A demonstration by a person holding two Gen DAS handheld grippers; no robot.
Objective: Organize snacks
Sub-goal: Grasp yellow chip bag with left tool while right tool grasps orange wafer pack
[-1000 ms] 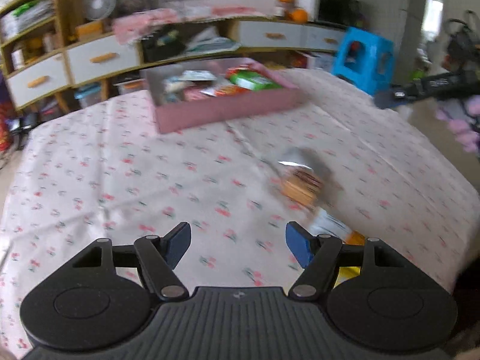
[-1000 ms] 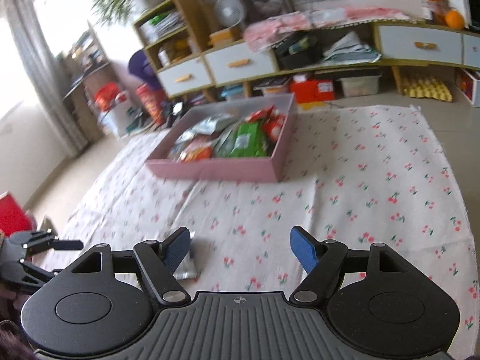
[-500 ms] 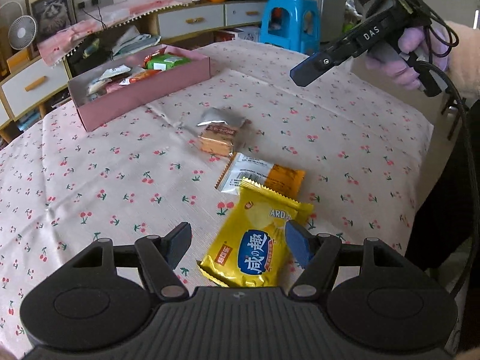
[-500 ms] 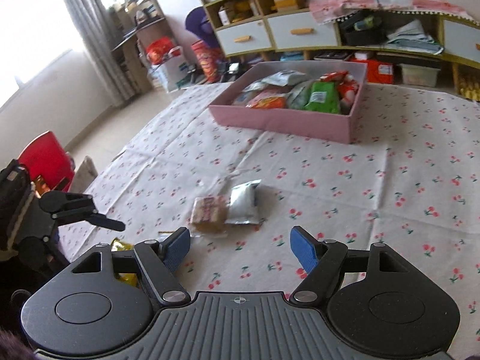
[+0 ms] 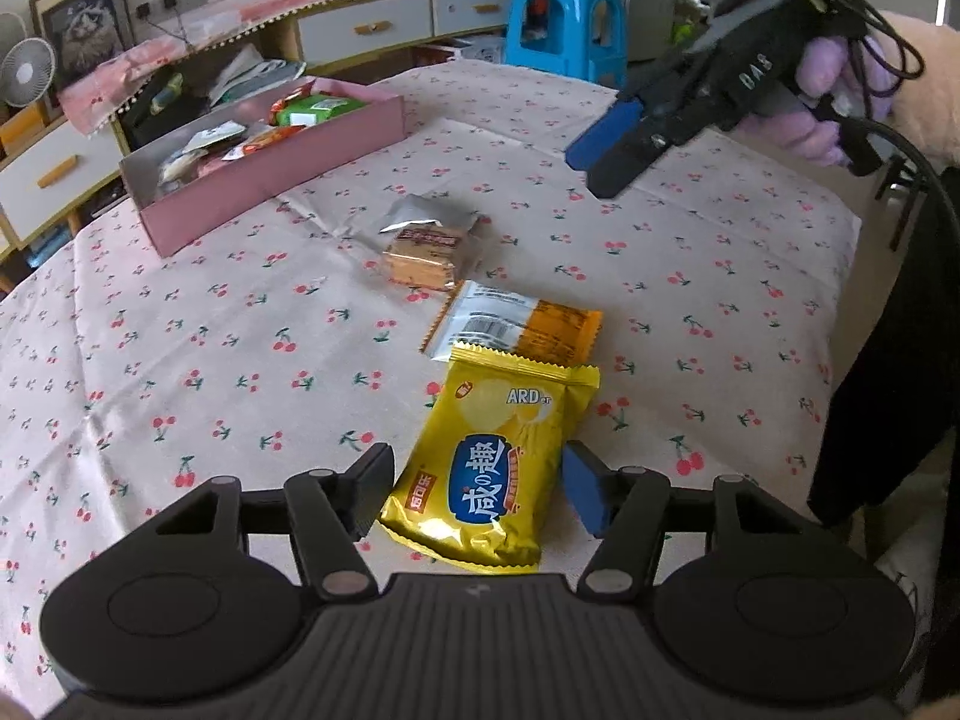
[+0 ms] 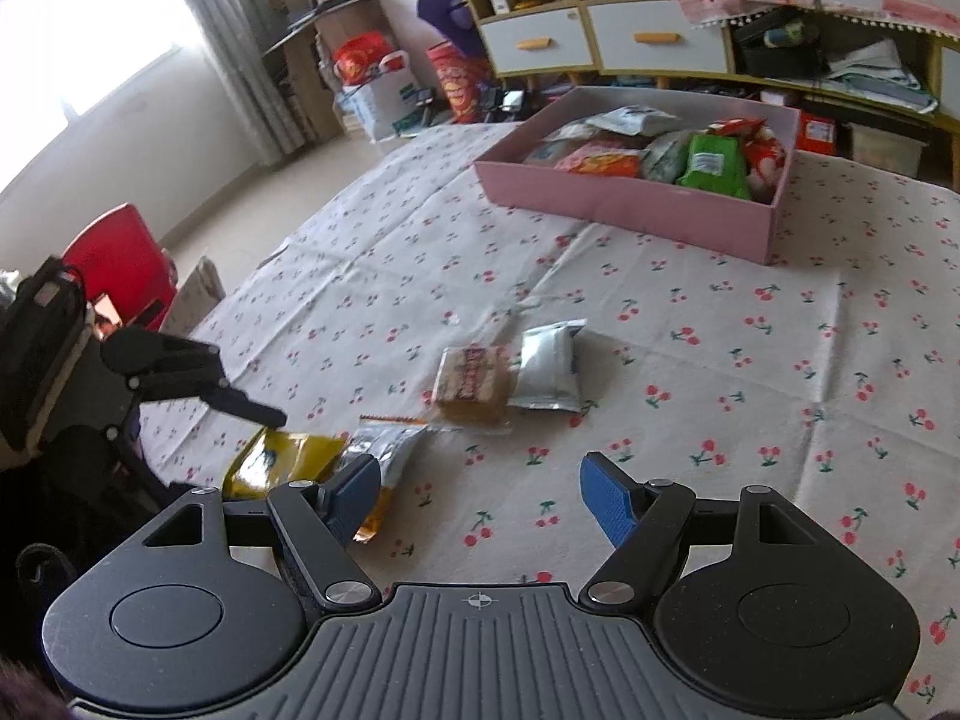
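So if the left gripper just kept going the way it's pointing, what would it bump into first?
Most likely the shiny yellow snack packet, which already lies between the left gripper's closing fingers, not yet pinched. Under it is only the cherry-print tablecloth. Exact depth is hard to judge.

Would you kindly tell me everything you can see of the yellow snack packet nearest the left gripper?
The yellow snack packet is a glossy, puffy foil pouch with crimped ends, a blue oval logo and white lettering. It lies flat on the cherry-print tablecloth, unopened as far as shows. Its far end overlaps the white-and-orange packet. The left gripper straddles it; its jaws have just been closing, not yet pressing.
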